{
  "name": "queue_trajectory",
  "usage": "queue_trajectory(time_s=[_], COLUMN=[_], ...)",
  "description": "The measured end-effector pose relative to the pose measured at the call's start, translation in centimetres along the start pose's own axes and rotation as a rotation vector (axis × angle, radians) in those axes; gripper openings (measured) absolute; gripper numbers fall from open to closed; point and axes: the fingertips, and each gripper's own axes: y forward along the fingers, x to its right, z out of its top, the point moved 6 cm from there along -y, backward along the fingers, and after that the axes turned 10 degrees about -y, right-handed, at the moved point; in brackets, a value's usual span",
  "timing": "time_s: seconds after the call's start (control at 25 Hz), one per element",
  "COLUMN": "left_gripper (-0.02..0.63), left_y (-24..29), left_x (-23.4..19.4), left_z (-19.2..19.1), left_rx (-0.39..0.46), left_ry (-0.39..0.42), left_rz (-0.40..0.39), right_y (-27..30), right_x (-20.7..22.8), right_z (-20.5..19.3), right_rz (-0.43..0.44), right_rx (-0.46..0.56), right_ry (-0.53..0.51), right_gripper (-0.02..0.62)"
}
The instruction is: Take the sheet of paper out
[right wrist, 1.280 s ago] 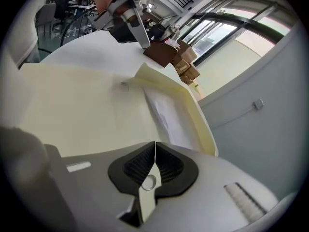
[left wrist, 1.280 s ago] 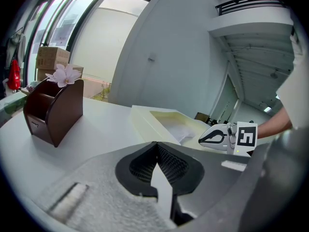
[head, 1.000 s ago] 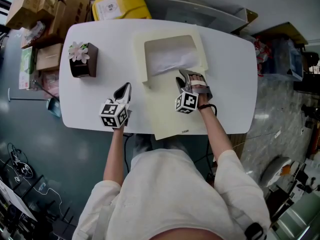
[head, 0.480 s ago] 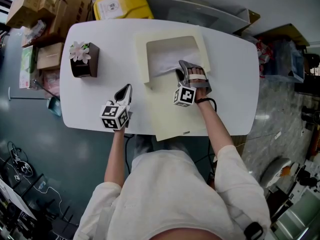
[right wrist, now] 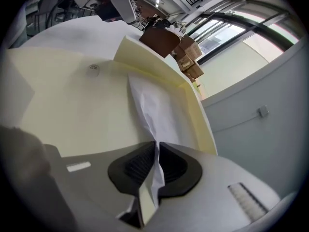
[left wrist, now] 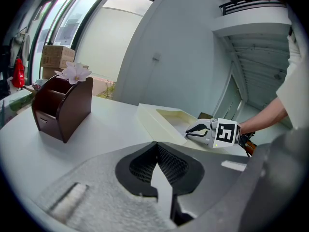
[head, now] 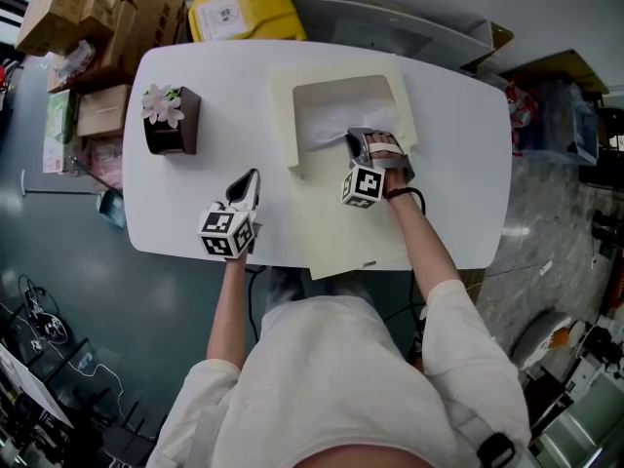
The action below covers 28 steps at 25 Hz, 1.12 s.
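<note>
A cream envelope (head: 341,213) lies on the white table (head: 205,76) with its flap open at the far end. A white sheet of paper (head: 336,120) sticks out of that opening. My right gripper (head: 353,142) sits at the sheet's near edge; its jaws have just been closing, and in the right gripper view they are shut on the crumpled sheet (right wrist: 154,115). My left gripper (head: 249,178) hovers over bare table to the left of the envelope, shut with nothing in it (left wrist: 155,151). Its view shows the envelope (left wrist: 159,124) and the right gripper (left wrist: 195,129).
A brown holder with a pink flower (head: 171,120) stands at the table's left end, also in the left gripper view (left wrist: 60,108). Cardboard boxes (head: 88,8) and a yellow bin (head: 244,8) stand beyond the far edge. The envelope's near end overhangs the table's front edge.
The right gripper has moved forward to the sheet's edge and its jaws have closed on the paper. The left gripper has stayed in place.
</note>
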Motion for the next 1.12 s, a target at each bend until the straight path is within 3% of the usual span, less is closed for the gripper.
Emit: queue_trajectory(time_s=[0.16,0.48,1.12], left_gripper=[0.000,0.000,0.001], left_y=[0.0,-0.3,-1.3], left_x=[0.1,0.5,2.9], left_z=[0.1,0.5,0.4], left_rx=[-0.003,0.003,0.009], left_ry=[0.003,0.011,0.057], left_rz=[-0.004,-0.011,-0.047], right_y=[0.0,-0.1,-6.6], right_x=[-0.2,-0.1,-4.2], right_z=[0.0,-0.2,0.2], right_rz=[0.019,0.005,-0.030], right_rx=[0.001,-0.030,-0.048], right_ry=[0.012,0.002,0.057], right_gripper=[-0.017,-0.003,-0.002])
